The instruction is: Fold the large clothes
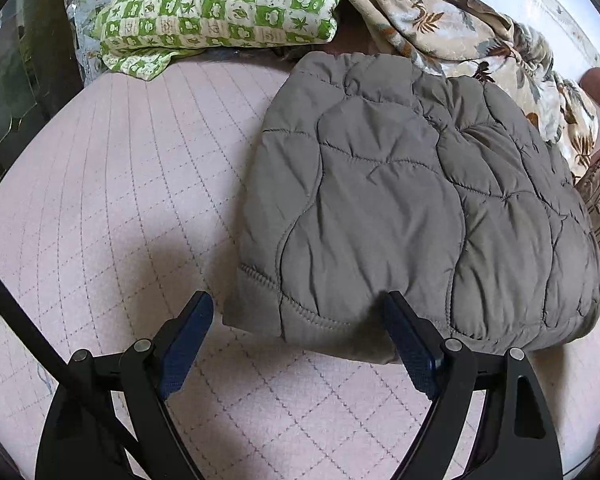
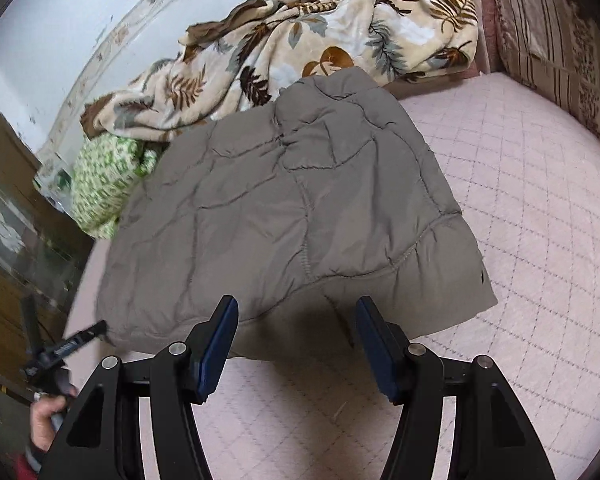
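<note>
A grey quilted jacket (image 1: 400,200) lay folded into a thick bundle on a bed covered with a pink quilted bedspread (image 1: 120,200). Its ribbed hem faced the cameras, and its far edge lay against a crumpled leaf-print blanket (image 2: 320,32). A green-and-white checked pillow (image 1: 220,4) sat at the far left of the bed, near the jacket's far left corner.

In the left wrist view, the left gripper (image 1: 300,320) was spread wide and released, with nothing held. Its right finger (image 1: 410,344) stood at the jacket's near hem, though contact could not be told, while its left finger (image 1: 188,336) hung over bare bedspread, clear of the cloth. Only the jacket's near left corner lay in the gap between them.

In the right wrist view, the right gripper (image 2: 296,328) was likewise released, its fingers (image 2: 216,344) parted and grasping nothing. The jacket's near edge lay just beyond and beneath the fingertips, in their shadow, with the bundle stretching away in front. At the lower left of that view, a person's hand (image 2: 48,416) gripped the handle of the other tool. A striped cushion (image 2: 560,40) stood at the far right of the bed.
</note>
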